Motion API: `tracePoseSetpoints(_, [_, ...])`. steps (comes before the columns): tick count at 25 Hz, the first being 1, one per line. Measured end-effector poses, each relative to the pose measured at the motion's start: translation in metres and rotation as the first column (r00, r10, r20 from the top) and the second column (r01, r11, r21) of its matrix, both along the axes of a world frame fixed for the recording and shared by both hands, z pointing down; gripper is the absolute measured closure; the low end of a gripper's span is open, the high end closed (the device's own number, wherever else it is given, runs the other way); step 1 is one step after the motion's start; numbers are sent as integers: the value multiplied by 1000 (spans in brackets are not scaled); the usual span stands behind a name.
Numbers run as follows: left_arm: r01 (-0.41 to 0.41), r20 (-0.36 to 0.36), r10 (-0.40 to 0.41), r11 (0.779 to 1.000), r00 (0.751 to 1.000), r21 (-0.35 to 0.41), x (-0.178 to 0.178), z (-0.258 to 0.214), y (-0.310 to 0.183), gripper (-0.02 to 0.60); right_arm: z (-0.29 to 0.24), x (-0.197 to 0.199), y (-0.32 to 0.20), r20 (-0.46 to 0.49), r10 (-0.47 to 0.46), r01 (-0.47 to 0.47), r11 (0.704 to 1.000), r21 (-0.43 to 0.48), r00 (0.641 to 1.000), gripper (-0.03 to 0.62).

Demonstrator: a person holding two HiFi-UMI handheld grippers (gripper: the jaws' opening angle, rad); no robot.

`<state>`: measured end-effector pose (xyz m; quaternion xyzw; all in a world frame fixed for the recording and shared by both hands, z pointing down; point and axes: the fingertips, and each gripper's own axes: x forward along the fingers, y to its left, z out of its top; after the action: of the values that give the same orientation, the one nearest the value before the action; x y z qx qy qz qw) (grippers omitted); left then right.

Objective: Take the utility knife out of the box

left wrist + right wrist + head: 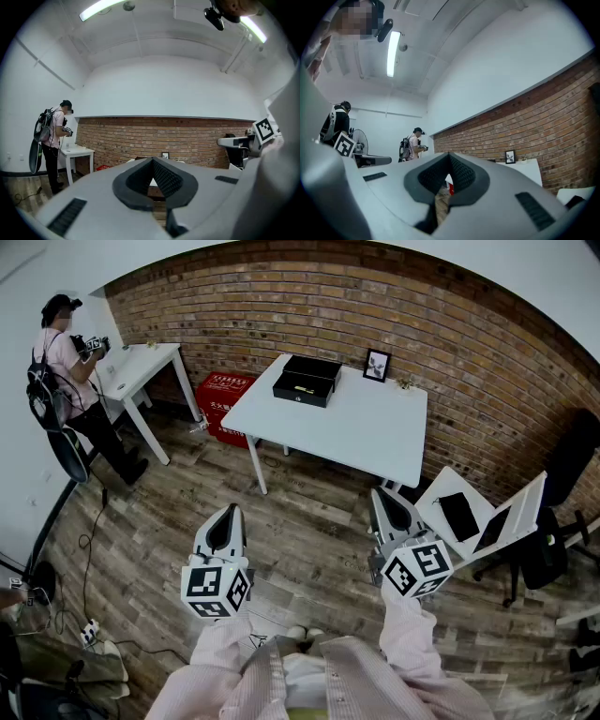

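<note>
Right now you hold both grippers level over the wooden floor [309, 531], well short of the white table [361, 432]. The left gripper [227, 514] has its jaws closed tip to tip with nothing between them, and the right gripper [382, 498] is likewise pinched together and empty. The black box [307, 380] lies open at the table's far side near the brick wall [450, 324], and a small pale thing [302, 388] rests in its front half, too small to tell whether it is the utility knife.

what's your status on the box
left tool shut, empty. right tool shut, empty. black box open on white table, far off, untouched. nothing seen in the way.
</note>
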<state>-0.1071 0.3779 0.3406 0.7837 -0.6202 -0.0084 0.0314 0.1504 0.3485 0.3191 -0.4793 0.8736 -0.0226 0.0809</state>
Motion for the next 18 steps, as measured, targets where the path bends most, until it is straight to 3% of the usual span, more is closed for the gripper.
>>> tracePoseSetpoints(10, [22,-14,-22,999,1000,-33,9,15,-8,589,15,12,-17,-19,-12,12,1000,-15,1000,591])
tracePoseSetpoints(18, [27,-23,-28,998,999,-59,20,27,-12,589,36,23,-33,4,4,-4,997,-79,1000,578])
